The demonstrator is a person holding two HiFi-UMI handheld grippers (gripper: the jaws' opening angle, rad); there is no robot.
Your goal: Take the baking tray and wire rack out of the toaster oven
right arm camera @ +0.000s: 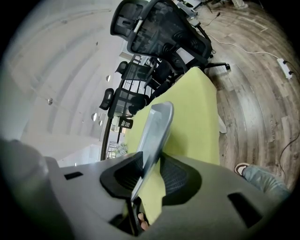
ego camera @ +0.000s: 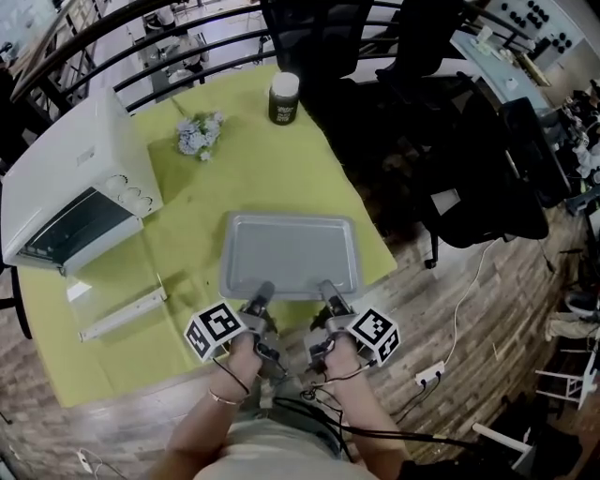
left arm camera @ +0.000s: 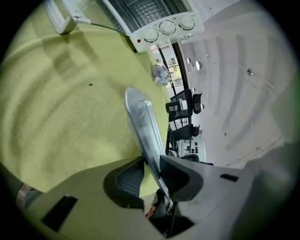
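- While both my grippers are clenched on the one tray, the table [ego camera: 281,169] lies under and ahead of them. Its yellow-green cloth gives a bare landing spot well clear of the oven.
- Toaster oven [ego camera: 66,187], white, ahead and well to the left of my left gripper [ego camera: 263,293]. Its door is dropped open and the white door handle [ego camera: 122,315] lies nearest me, which leaves the mouth free for reaching in. I can read no brand and no marks on the knobs.
- Baking tray [ego camera: 291,253], grey metal, empty, out of the oven and directly ahead of both grippers. I hold it by the near rim, one gripper toward each corner, I judge to keep it level. I cannot tell whether it rests on the cloth.
- Wire rack [left arm camera: 147,9]: a grid shows inside the oven mouth in the left gripper view. I take it for the rack, not yet out.
- Left gripper: jaws pinched on the tray's rim [left arm camera: 140,122], pads either side of the thin edge.
- Right gripper [ego camera: 329,292]: likewise nipped on the rim [right arm camera: 157,124].
- Marker cubes [ego camera: 216,328]: black-and-white squares only, no lettering.
- Jar [ego camera: 284,97], dark with a pale lid, far ahead beyond the tray. Its label is too small to read.
- Flower sprig [ego camera: 200,134], far ahead and left, near the oven.
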